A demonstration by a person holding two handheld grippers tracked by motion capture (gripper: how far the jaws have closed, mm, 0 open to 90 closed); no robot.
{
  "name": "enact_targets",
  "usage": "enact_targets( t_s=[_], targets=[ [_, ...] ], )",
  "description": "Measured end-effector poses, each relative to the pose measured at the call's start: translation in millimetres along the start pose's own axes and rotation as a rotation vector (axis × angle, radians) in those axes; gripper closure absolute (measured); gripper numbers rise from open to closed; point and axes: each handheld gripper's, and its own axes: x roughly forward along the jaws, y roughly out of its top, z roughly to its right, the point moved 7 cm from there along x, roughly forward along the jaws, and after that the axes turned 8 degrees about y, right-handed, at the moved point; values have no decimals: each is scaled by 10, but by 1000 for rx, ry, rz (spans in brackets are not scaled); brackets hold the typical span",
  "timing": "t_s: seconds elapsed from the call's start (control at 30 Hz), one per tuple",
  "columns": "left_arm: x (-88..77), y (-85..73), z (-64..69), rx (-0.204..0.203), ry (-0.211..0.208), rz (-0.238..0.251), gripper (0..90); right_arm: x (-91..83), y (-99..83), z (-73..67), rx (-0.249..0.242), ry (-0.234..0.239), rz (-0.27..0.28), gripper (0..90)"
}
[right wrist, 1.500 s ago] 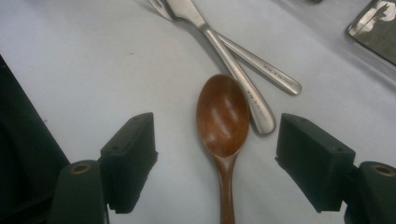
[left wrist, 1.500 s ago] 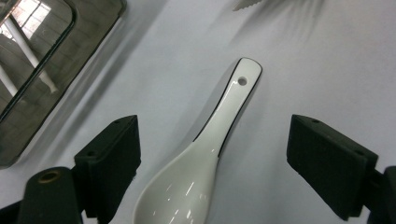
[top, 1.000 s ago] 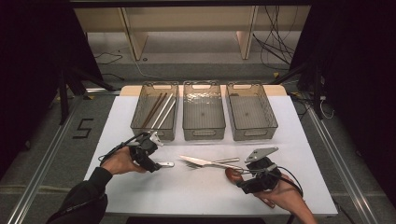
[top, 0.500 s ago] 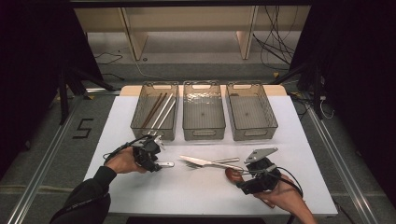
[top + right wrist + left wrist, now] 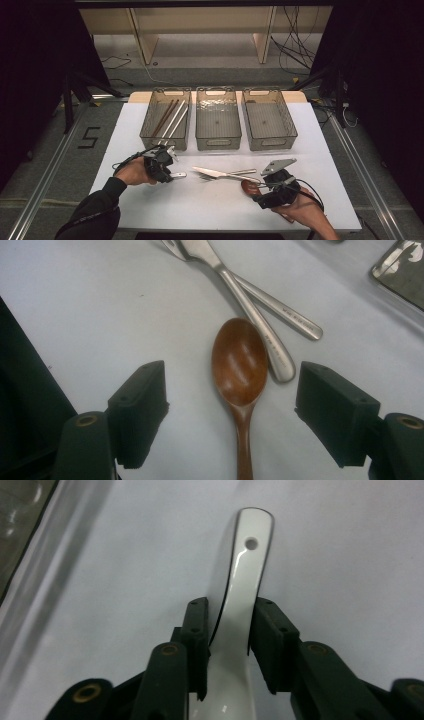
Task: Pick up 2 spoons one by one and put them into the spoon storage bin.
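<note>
White-topped bench [image 5: 150,200]: occupies the middle of the high view; three bins along its upper edge, loose cutlery in its lower half.

Left tongs [image 5: 167,170], lower left of the high view: held in a hand with a dark sleeve. The jaws have just been closing, and in the left gripper view [image 5: 227,645] both black pads press the sides of a glossy white ceramic spoon [image 5: 240,625]. The spoon's handle runs up the middle of that view to a rounded tip pierced by a small hole; its lower part is hidden under the tongs. In the high view the spoon [image 5: 178,175] pokes out to the right of the tongs, low over the bench.

Right tongs [image 5: 262,192], lower right of the high view: jaws spread wide in the right gripper view [image 5: 230,410], pads well apart and touching nothing. Between them lies a reddish-brown wooden spoon [image 5: 240,370], bowl upward in the frame, handle running off the bottom edge.

Two steel cutlery handles [image 5: 265,320]: crossed, just above and to the right of the wooden bowl, one end touching or nearly touching it.

Three clear grey plastic bins [image 5: 218,117]: side by side at upper centre of the high view. The left one holds long brown and metallic sticks [image 5: 170,119].
</note>
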Motion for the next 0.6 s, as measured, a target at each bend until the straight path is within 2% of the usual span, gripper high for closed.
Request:
enact_targets(
  t_s=[0.1, 0.13, 0.23, 0.43, 0.53, 0.6],
  targets=[
    [-2, -1, 1, -9, 0, -3, 720, -3, 1, -1, 1, -1, 0, 291],
    [3, 6, 11, -31, -3, 6, 722, -4, 1, -2, 1, -1, 1, 292],
    [-2, 0, 4, -31, -2, 1, 726, -4, 3, -1, -2, -2, 2, 292],
    [-3, -1, -8, -78, -2, 14, 732, -9, 1, 6, 1, -3, 2, 292],
    [-13, -11, -46, -83, 6, 25, 734, -6, 1, 1, -1, -2, 0, 292],
    [-25, -18, -66, -112, 0, 37, 735, -5, 2, 0, -1, -2, 0, 292]
  ],
)
